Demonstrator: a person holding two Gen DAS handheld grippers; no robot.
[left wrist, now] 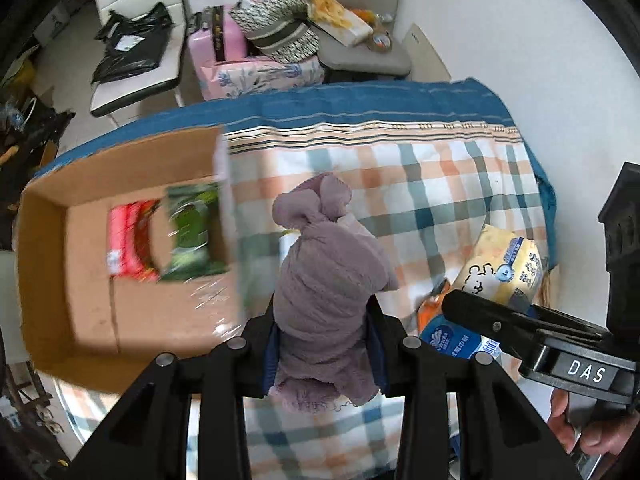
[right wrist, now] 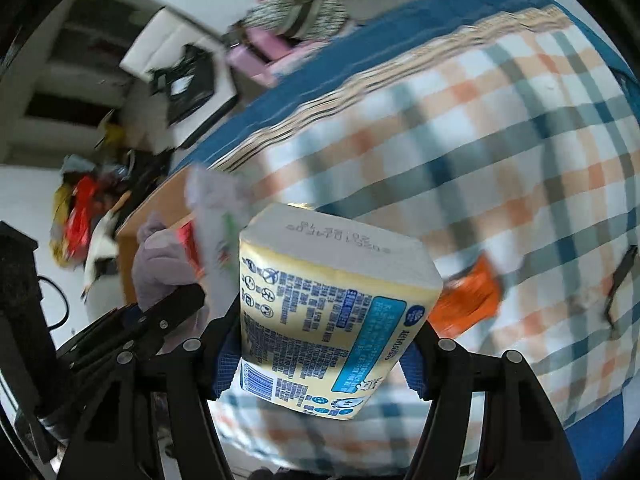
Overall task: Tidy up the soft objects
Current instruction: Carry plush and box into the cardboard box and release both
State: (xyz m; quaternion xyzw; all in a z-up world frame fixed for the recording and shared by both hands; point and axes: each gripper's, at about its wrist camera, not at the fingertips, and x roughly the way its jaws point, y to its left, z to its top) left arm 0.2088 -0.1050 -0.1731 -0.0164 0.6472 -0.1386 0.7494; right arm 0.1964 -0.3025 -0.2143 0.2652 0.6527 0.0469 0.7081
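My left gripper [left wrist: 326, 332] is shut on a mauve knotted cloth [left wrist: 332, 276], held up over the checked bed cover [left wrist: 420, 184]. Left of it lies an open cardboard box [left wrist: 44, 216] holding a red packet [left wrist: 128, 240] and a green packet [left wrist: 192, 232]. My right gripper [right wrist: 324, 344] is shut on a yellow tissue pack [right wrist: 320, 320], lifted above the bed. In the left wrist view the right gripper [left wrist: 516, 300] and its yellow tissue pack [left wrist: 500, 268] show at the right. The right wrist view shows the mauve cloth [right wrist: 160, 268] at the left with the box [right wrist: 160, 208] behind it.
An orange packet [right wrist: 468, 304] and a blue tissue pack [left wrist: 452, 340] lie on the bed. Beyond the bed stand a white chair [left wrist: 136, 80] with a black bag [left wrist: 132, 44], a pink case [left wrist: 216, 40] and a grey chair [left wrist: 360, 52] piled with things. A hand [left wrist: 592, 428] holds the right tool.
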